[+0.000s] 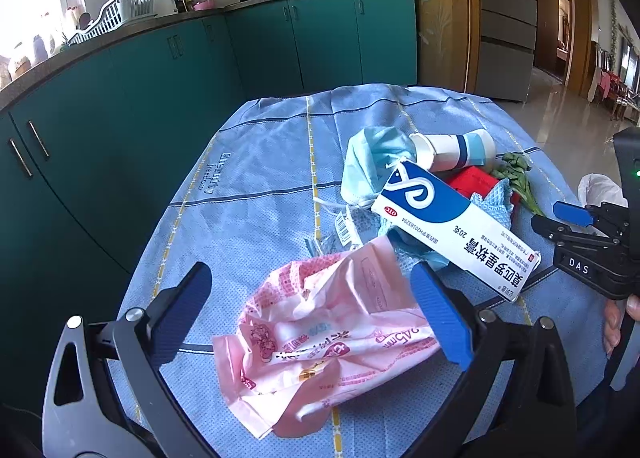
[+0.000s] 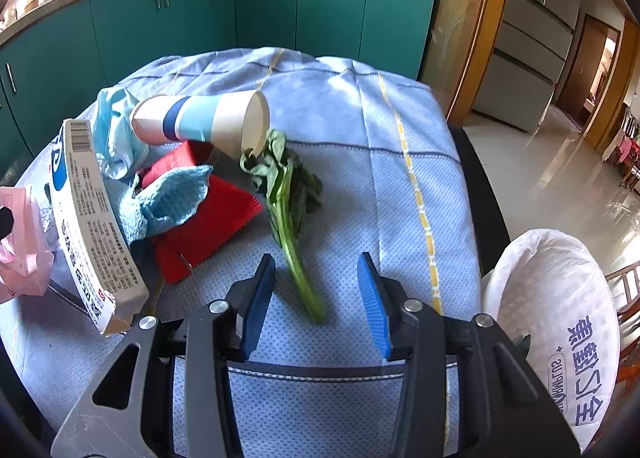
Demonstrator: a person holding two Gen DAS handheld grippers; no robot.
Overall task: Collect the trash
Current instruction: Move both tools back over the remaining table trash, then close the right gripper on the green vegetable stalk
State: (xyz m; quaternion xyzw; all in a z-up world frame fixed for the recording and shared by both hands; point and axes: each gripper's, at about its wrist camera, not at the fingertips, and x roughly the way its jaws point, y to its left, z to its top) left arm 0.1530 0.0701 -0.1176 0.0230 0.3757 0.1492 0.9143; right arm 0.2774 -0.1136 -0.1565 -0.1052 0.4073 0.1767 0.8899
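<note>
**Trash heaped on a covered desk, bag waiting at the right**

A kitchen with teal cabinets backs a desk (image 2: pixel 400 186) under a blue cloth. The litter lies in one pile at the left: one paper cup (image 2: pixel 200 122), one medicine box (image 1: pixel 452 234), one pink wrapper (image 1: pixel 320 346), one leafy stalk (image 2: pixel 288 210). One white bag (image 2: pixel 560 318) stands open at the near right, likely to receive it. The left gripper (image 1: pixel 316 318) has its fingers spread around the wrapper; the right gripper (image 2: pixel 316 298) has its fingers half spread, pinching nothing, the stalk's end between them.
</note>
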